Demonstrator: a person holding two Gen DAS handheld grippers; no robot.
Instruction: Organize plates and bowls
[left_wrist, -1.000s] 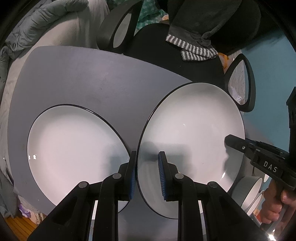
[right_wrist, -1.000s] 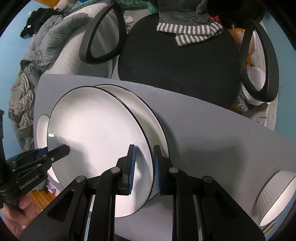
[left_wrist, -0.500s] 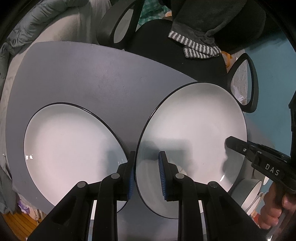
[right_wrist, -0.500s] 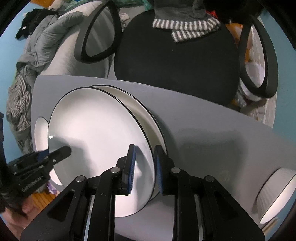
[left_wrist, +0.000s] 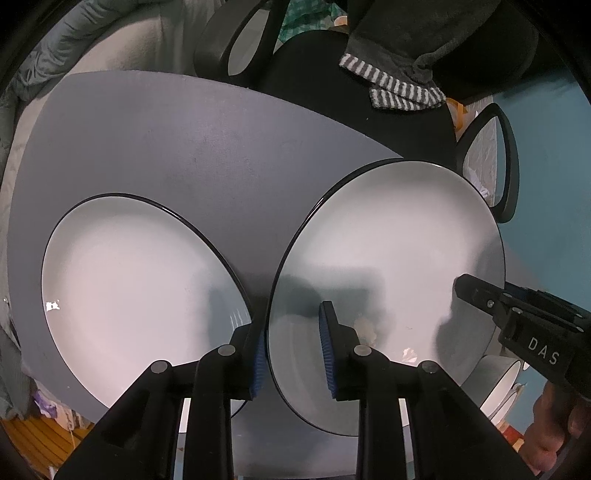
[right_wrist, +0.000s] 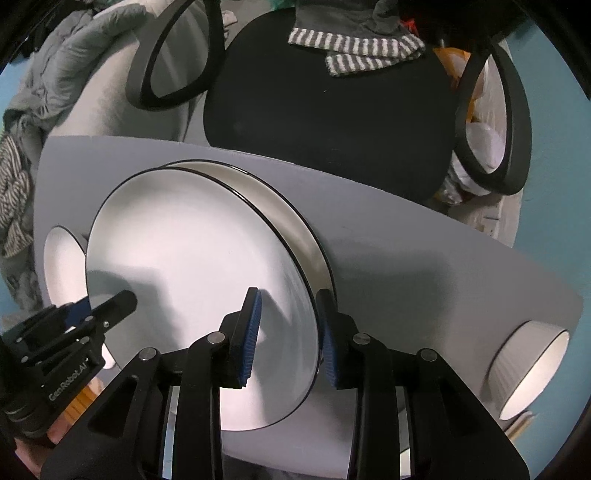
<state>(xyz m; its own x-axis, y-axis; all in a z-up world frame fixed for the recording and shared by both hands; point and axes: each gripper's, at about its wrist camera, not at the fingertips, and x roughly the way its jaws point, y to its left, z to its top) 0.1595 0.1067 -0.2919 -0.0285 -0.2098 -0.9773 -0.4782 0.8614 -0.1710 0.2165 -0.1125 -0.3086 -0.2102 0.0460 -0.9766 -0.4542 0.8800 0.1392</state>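
Note:
A white plate with a black rim (left_wrist: 388, 251) is held between both grippers, tilted above the grey table. My left gripper (left_wrist: 293, 350) straddles its left edge with jaws slightly apart around the rim. My right gripper (right_wrist: 288, 339) straddles its right edge (right_wrist: 207, 258) the same way, and shows in the left wrist view (left_wrist: 517, 317). A second white plate (left_wrist: 140, 280) lies flat on the table at the left. In the right wrist view another plate (right_wrist: 295, 221) lies under the held one.
A white ribbed bowl (right_wrist: 532, 373) lies at the table's right end; it also shows in the left wrist view (left_wrist: 498, 384). A black office chair (right_wrist: 332, 103) with a striped cloth (right_wrist: 354, 48) stands behind the grey table (left_wrist: 184, 140). Grey bedding (right_wrist: 55, 55) lies at the left.
Both grippers' jaws have widened around the plate's rim. The held plate has shifted slightly right and lower over the plate beneath it.

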